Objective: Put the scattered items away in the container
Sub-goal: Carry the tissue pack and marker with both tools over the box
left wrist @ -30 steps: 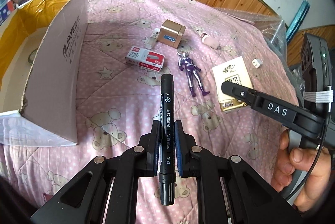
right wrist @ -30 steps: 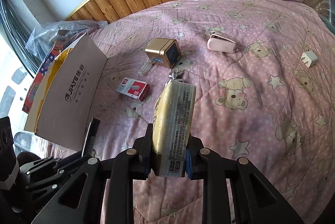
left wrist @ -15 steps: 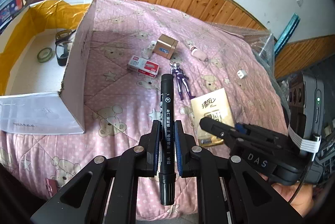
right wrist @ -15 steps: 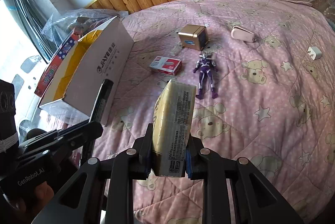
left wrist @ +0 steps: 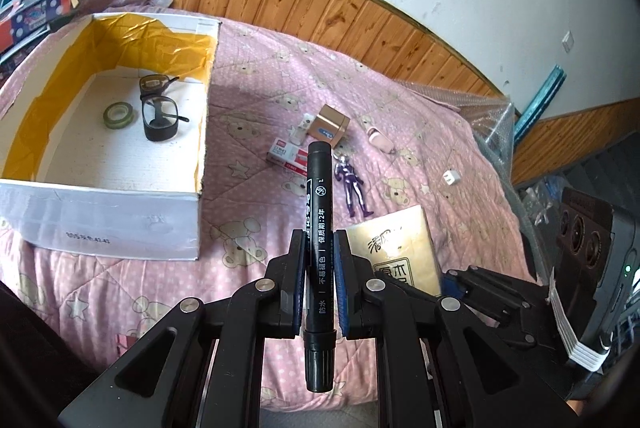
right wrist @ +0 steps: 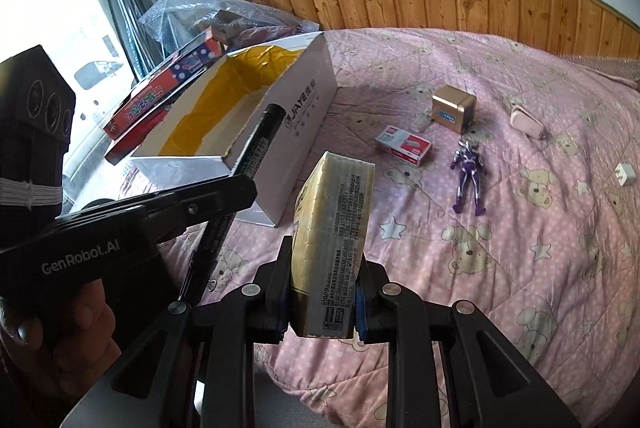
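My left gripper (left wrist: 320, 240) is shut on a black marker (left wrist: 319, 212) that points away along the fingers, held above the pink quilt right of the box. My right gripper (right wrist: 322, 256) is shut on a gold tissue pack (right wrist: 334, 228), standing on edge between the pads; that pack (left wrist: 394, 252) also shows in the left wrist view. The open cardboard box (left wrist: 120, 212) with yellow lining lies to the left and holds glasses (left wrist: 158, 108) and a tape roll (left wrist: 117, 114). On the quilt lie a staples box (left wrist: 286, 158), a purple figure (left wrist: 352, 184), a gold cube (left wrist: 329, 122), a pink case (left wrist: 380, 140) and a white plug (left wrist: 452, 180).
A wooden wall panel (left wrist: 320, 8) runs behind the bed. Bubble wrap and colourful game boxes (right wrist: 168, 92) sit beyond the cardboard box near the window. More bubble wrap (left wrist: 488, 116) lies at the bed's right edge. A hand (right wrist: 60, 324) holds the left gripper body.
Both grippers have risen and drawn back with their loads, so the quilt looks farther away. The box's inside with glasses and tape has come into the left wrist view.
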